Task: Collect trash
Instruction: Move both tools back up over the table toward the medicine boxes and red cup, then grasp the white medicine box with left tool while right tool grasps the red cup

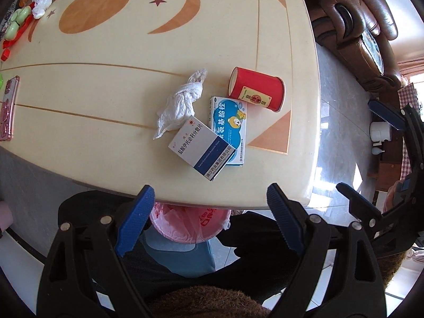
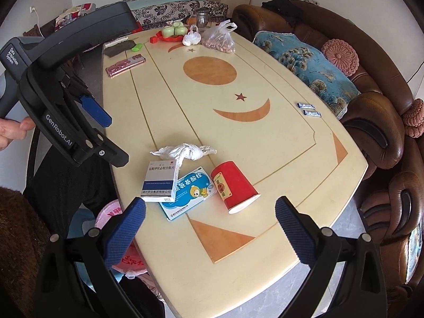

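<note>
Trash lies on the cream table [image 1: 106,100] near its corner: a crumpled white plastic bag [image 1: 180,103] [image 2: 185,151], a white and blue medicine box [image 1: 201,149] [image 2: 161,183] lying partly on a blue bear box [image 1: 230,127] [image 2: 189,192], and a red paper cup [image 1: 255,89] [image 2: 234,186] on its side. A pink-lined bin [image 1: 189,222] [image 2: 111,213] stands below the table edge. My left gripper [image 1: 210,220] [image 2: 102,132] is open and empty just off the table edge above the bin. My right gripper [image 2: 210,234] [image 1: 371,145] is open and empty, short of the boxes.
A pink phone [image 2: 126,65] [image 1: 6,108], a bag of nuts [image 2: 218,39], green cups on a red tray [image 2: 173,30], a small white bag [image 2: 192,37], a jar [image 2: 202,17] and two small packets [image 2: 308,109] lie farther on the table. A brown leather sofa [image 2: 371,111] runs along the right side.
</note>
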The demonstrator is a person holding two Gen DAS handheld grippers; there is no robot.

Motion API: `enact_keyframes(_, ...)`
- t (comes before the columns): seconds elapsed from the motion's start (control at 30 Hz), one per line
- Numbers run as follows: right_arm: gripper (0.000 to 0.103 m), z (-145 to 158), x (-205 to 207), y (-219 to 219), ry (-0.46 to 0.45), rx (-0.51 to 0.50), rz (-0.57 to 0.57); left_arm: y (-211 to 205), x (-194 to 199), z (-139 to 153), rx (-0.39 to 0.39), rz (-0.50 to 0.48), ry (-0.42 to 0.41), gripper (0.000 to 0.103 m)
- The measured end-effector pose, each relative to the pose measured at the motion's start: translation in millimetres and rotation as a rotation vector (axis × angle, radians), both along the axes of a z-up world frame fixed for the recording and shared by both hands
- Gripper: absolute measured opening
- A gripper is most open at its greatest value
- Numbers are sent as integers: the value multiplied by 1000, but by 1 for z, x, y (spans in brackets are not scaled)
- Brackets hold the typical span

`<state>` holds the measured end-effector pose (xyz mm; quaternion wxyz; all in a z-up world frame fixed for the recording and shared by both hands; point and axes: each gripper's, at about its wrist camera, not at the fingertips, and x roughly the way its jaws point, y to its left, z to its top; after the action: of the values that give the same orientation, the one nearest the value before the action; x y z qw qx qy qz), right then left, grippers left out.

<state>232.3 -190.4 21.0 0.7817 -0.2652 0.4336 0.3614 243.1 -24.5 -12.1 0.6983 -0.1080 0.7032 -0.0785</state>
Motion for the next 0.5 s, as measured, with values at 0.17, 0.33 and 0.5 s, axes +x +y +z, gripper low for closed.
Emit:
enact_keyframes(0.17, 96, -20, 14, 3, 41, -13, 28, -4, 10, -30, -30, 36, 56, 84)
enact_keyframes(0.33, 96, -39, 31, 5, 74, -20, 49, -4, 19, -54, -49, 91, 89, 84)
enact_keyframes(0.5, 96, -60, 44, 10, 105, -46, 75, -3, 25, -81, -72, 134, 145, 84)
